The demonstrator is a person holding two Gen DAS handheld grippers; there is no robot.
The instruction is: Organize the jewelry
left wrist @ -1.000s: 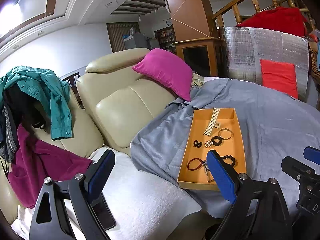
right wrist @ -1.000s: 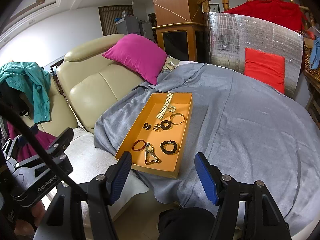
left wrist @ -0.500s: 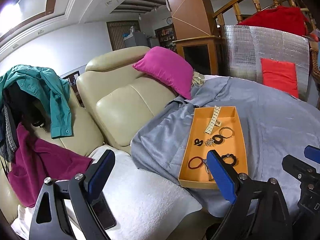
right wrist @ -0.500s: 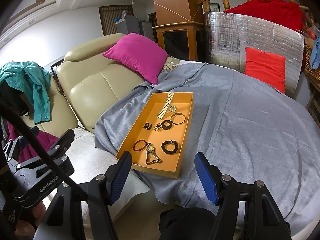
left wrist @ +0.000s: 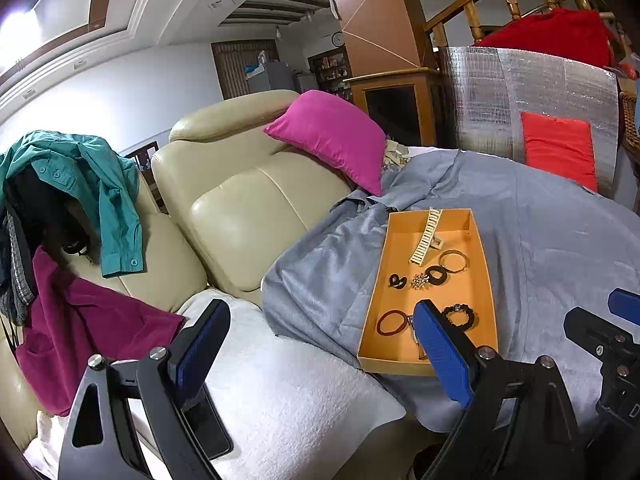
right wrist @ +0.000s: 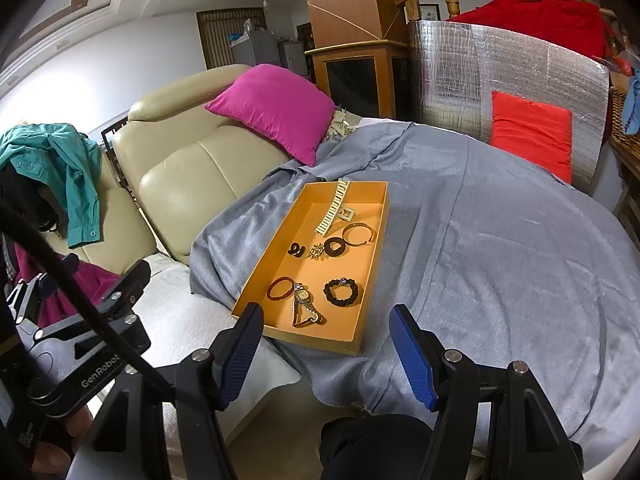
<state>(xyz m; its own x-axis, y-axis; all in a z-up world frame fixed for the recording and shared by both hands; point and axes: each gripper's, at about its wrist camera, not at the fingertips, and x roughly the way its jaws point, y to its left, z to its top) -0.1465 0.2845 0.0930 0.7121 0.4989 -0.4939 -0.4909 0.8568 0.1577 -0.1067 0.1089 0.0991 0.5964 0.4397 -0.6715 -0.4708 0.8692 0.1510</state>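
An orange tray [right wrist: 370,276] lies on a grey sheet [right wrist: 500,248] spread over a bed, beside a cream sofa [right wrist: 188,176]. In the tray lie a pale strap [right wrist: 333,208] leaning on the far wall, a thin bangle [right wrist: 359,234], a black ring [right wrist: 334,247], a small gold cluster [right wrist: 317,251], a small black piece [right wrist: 296,249], a red band [right wrist: 281,288], a watch [right wrist: 303,304] and a black bead bracelet [right wrist: 341,292].

The right hand-held gripper [right wrist: 326,354] hangs just short of the tray's near wall, jaws released with nothing between them; the watch lies nearest ahead of it. The left hand-held gripper [left wrist: 320,344] is also spread wide and empty, over a white towel [left wrist: 304,396] left of the tray, its right finger overlapping the tray's near corner in its own view.
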